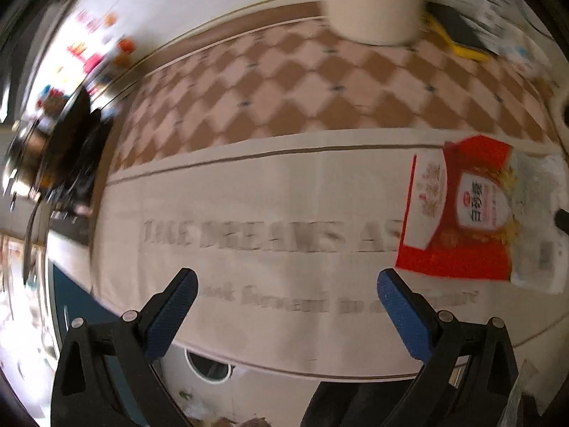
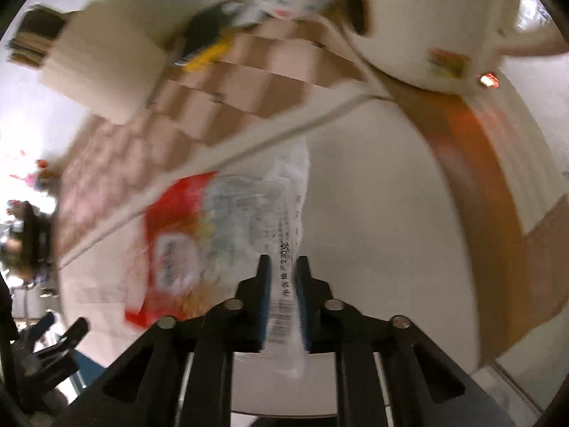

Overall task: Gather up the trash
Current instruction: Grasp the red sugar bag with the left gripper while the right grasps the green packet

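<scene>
Wrapper: crinkly red-and-clear plastic snack wrapper, flat.
Right claw: clenched on the wrapper's clear end.
Left claw: released, nothing inside.
Surface: cream cloth with brown checks.

Items showing: one red and clear snack wrapper, lying at centre frame in the right wrist view. Two grippers: the left gripper at lower centre of its own view, the right gripper likewise. One checkered rug is appearing across the upper half. One white cylindrical bin is standing at upper centre.
</scene>
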`<action>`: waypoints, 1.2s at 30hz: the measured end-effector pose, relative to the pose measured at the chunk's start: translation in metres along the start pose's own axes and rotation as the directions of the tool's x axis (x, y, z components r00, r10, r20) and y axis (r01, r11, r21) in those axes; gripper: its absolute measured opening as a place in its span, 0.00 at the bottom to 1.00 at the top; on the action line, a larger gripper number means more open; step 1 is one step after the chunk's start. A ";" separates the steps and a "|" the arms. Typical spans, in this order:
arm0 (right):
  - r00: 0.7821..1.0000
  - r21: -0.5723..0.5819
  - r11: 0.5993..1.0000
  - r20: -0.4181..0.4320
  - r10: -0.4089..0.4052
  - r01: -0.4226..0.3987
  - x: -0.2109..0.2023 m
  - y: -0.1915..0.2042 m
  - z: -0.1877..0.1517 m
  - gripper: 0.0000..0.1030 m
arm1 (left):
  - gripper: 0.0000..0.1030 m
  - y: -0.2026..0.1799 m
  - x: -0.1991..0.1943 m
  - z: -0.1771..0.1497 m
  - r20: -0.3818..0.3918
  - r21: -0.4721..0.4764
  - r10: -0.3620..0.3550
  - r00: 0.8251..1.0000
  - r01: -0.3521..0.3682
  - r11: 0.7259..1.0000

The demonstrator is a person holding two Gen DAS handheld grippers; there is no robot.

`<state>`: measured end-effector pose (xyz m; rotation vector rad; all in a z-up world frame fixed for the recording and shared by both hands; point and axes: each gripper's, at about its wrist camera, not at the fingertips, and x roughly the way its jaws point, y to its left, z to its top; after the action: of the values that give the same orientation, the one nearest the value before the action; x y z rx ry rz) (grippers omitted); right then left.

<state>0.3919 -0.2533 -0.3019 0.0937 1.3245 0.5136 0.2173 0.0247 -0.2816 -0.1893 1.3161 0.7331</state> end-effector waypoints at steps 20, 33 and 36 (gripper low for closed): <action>0.938 -0.256 0.939 -0.317 0.141 -0.228 0.104 0.206 -0.061 0.27 | 0.99 0.129 0.063 -0.088 -0.188 -0.584 -0.162 0.969 0.022 0.811; 0.999 -0.105 0.994 -0.024 -0.024 0.021 0.031 0.082 0.023 0.59 | 0.91 0.093 0.107 -0.052 -0.120 -0.696 -0.346 0.931 0.170 0.698; 0.995 -0.108 0.990 -0.041 -0.092 0.087 0.046 0.070 0.038 0.67 | 0.90 0.074 0.108 -0.034 -0.137 -0.655 -0.264 0.955 0.112 0.747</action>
<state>0.4135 -0.1636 -0.3090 -0.0652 1.3373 0.5110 0.1538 0.1046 -0.3703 -0.9790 1.1825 0.9890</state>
